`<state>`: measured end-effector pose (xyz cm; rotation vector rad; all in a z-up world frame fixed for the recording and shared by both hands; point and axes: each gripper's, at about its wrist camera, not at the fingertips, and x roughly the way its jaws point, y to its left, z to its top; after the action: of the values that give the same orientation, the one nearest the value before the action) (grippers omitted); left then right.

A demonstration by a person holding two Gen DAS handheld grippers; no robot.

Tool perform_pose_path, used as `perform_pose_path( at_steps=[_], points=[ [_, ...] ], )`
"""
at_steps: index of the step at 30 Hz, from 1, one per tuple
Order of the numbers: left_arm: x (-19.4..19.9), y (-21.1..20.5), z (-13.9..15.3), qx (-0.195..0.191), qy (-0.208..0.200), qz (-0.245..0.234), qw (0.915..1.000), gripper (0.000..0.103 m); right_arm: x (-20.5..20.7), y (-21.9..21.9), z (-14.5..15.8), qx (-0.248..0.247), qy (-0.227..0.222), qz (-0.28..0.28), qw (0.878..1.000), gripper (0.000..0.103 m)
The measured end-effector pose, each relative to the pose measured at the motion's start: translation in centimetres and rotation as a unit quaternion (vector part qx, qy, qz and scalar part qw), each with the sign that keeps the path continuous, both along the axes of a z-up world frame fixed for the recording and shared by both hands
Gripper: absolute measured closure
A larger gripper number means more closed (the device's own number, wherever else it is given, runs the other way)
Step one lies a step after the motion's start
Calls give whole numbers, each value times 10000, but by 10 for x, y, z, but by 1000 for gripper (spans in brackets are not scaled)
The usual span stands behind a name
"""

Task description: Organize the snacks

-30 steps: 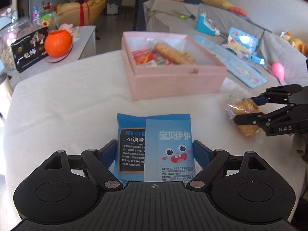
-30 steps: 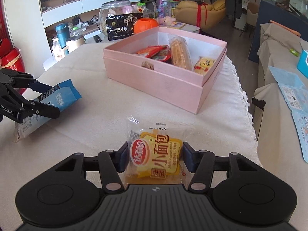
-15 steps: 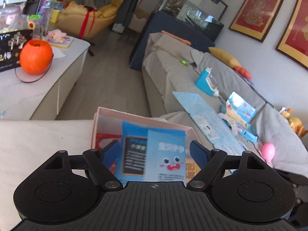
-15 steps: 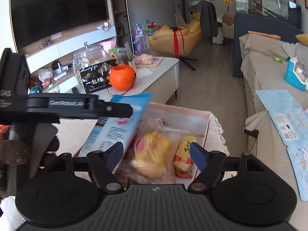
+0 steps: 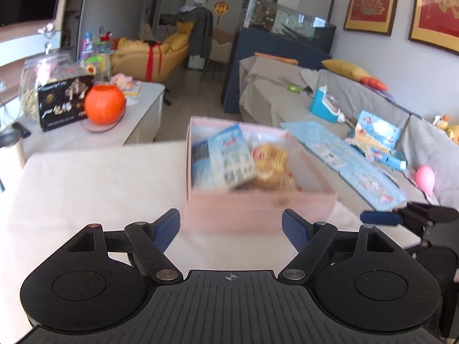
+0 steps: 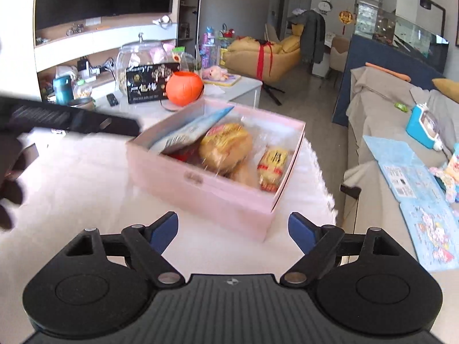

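The pink box stands on the white table, just ahead of both grippers. Inside it a blue seaweed packet leans tilted against a yellow bread packet. My left gripper is open and empty, short of the box's near wall. In the right wrist view the pink box holds the blue packet, the bread packet and a small yellow snack. My right gripper has its jaws opening with nothing between them. The picture is blurred around the box.
An orange pumpkin bucket, a black gift box and a glass jar stand on the side table at back left. A sofa with blue papers and a pink balloon runs along the right.
Both grippers lifted their packets off the table, carried them over the pink box and let go. The blue packet and the bread now lie in the box; both grippers have drawn back empty.
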<state>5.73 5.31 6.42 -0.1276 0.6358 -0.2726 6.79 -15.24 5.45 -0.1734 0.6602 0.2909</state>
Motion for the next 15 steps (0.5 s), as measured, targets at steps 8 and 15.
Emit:
perform_pose_path(
  at_steps=[8, 15],
  points=[
    [-62, -19, -60, 419, 338, 772, 9956, 20, -26, 18, -50, 43, 722, -265, 9970, 18],
    [-63, -34, -64, 947, 155, 1076, 9895, 20, -32, -3, -65, 268, 619, -876, 9939, 0]
  ],
)
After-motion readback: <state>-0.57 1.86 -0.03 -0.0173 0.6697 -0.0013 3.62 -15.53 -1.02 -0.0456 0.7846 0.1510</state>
